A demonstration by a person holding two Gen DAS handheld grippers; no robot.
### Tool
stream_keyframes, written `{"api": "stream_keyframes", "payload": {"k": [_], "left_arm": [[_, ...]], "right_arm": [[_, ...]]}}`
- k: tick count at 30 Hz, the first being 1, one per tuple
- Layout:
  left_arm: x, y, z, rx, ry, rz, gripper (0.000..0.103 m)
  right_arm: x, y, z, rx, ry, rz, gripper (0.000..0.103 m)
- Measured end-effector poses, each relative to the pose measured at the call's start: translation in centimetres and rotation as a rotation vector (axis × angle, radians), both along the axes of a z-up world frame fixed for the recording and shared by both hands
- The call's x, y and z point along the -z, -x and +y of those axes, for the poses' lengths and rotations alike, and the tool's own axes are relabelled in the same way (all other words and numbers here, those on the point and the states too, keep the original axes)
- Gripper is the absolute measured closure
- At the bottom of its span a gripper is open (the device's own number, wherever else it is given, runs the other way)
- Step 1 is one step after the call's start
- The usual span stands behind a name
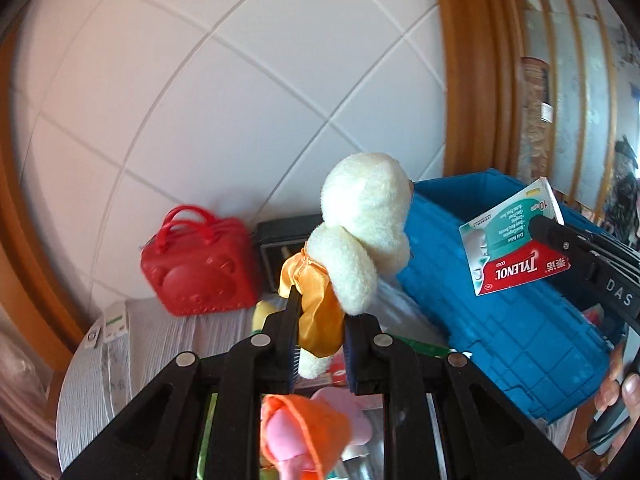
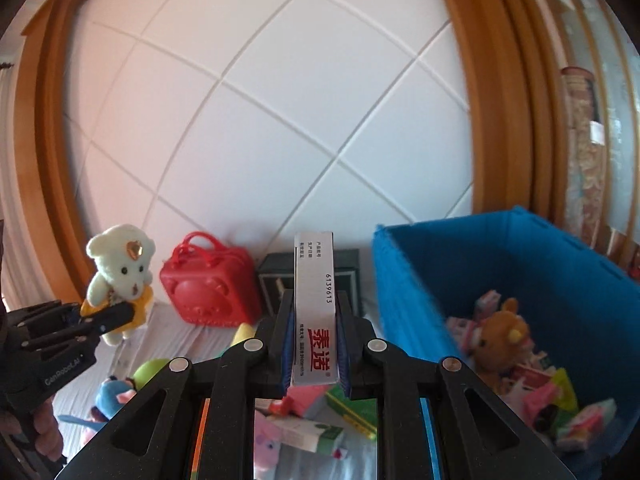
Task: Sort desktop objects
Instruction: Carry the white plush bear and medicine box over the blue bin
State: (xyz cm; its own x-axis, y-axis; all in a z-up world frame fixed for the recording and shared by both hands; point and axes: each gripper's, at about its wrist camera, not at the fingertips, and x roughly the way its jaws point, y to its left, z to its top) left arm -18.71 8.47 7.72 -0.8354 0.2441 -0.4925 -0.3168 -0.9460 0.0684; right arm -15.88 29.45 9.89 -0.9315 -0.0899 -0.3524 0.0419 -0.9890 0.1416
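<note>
Blue plastic crate (image 2: 500, 280), right of both tongs, awaits; left gripper (image 1: 320, 344) clamps a cream plush bear in yellow satin (image 1: 360, 216), right gripper (image 2: 314, 344) a white Tylenol carton (image 2: 314, 292). Clear the rim before releasing.

Both grippers black – left gripper (image 1: 320, 344), right gripper (image 2: 312, 344) – silver round screws, blue-lined pads, white lettering on the side

Both grippers are held up above the bench, each tilted slightly downward. The left gripper (image 1: 320, 344) has its jaws clamped on a teddy (image 1: 360, 232). The right gripper (image 2: 312, 344) has its jaws pinched on a box (image 2: 314, 304), right of the teddy.
</note>
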Motion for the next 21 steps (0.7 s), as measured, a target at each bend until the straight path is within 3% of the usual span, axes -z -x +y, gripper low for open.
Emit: {"api": "stream_keyframes", "payload": {"k": [7, 10, 21], "left_arm": [[-1.8, -0.5, 10.5, 0.225, 0.017, 0.018, 0.086], [-1.9, -0.6, 15.4, 0.295, 0.0, -0.02, 0.086], [1.1, -1.5, 27.9, 0.399, 0.003, -0.149, 0.086]], "right_arm": [[-2.0, -4.7, 6.2, 0.175, 0.008, 0.05, 0.086], [-1.8, -5.8, 9.1, 0.277, -0.021, 0.043, 0.086], [0.3, -5.8, 20.0, 0.445, -0.076, -0.068, 0.086]]}}
